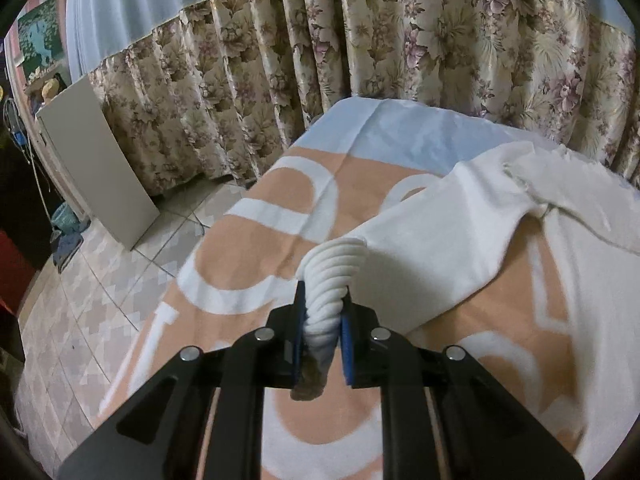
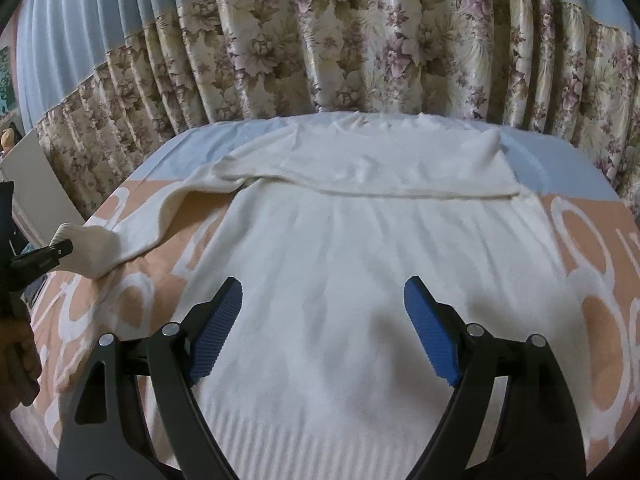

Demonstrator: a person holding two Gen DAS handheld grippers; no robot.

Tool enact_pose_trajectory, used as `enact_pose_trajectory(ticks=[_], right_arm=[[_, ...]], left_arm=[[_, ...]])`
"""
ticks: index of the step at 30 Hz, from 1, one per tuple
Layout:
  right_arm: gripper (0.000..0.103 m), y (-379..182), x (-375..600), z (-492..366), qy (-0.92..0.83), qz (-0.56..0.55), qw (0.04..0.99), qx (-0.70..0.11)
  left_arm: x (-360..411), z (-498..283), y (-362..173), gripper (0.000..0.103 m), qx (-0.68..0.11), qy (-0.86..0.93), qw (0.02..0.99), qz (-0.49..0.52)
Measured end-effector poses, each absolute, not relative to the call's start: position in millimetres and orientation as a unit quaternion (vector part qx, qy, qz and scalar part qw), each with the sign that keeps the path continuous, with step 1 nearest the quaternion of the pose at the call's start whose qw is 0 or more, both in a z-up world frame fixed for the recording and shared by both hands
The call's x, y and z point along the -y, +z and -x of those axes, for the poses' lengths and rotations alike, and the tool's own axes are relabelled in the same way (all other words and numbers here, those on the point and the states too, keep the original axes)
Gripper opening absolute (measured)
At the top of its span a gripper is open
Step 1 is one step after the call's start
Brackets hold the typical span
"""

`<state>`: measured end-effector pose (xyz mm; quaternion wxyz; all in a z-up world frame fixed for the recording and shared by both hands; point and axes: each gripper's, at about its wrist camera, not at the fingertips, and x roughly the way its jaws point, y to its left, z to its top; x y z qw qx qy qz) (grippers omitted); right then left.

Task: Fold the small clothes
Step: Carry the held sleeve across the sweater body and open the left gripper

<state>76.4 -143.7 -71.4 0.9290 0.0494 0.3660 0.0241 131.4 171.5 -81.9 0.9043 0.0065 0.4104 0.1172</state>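
A cream knit sweater (image 2: 360, 260) lies flat on the bed's orange-and-white blanket (image 2: 600, 320), ribbed hem towards me. One sleeve (image 2: 360, 172) is folded across its chest. The other sleeve (image 1: 440, 232) stretches out to the left, lifted off the blanket. My left gripper (image 1: 324, 292) is shut on that sleeve's ribbed cuff (image 1: 334, 256), which bunches up between the blue pads. From the right wrist view the same left gripper (image 2: 60, 249) and cuff (image 2: 88, 248) sit at the far left. My right gripper (image 2: 323, 282) hovers open over the sweater's lower body, nothing between its fingers.
Floral curtains (image 2: 360, 60) hang behind the bed. The bed's left edge drops to a tiled floor (image 1: 100, 280), where a white panel (image 1: 100, 160) leans against the wall. A person's hand (image 2: 20, 360) shows at the lower left in the right wrist view.
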Motion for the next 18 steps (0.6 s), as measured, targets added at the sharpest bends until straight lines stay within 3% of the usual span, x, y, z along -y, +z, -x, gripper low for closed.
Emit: enact_pose_trajectory(ticks=[18], right_arm=[[0.084,-62,293,-106,-0.026,-0.045,0.928,-0.369]], left_arm=[[73,-199,-52,0.015,-0.386,0.024,0.92,-0.066]])
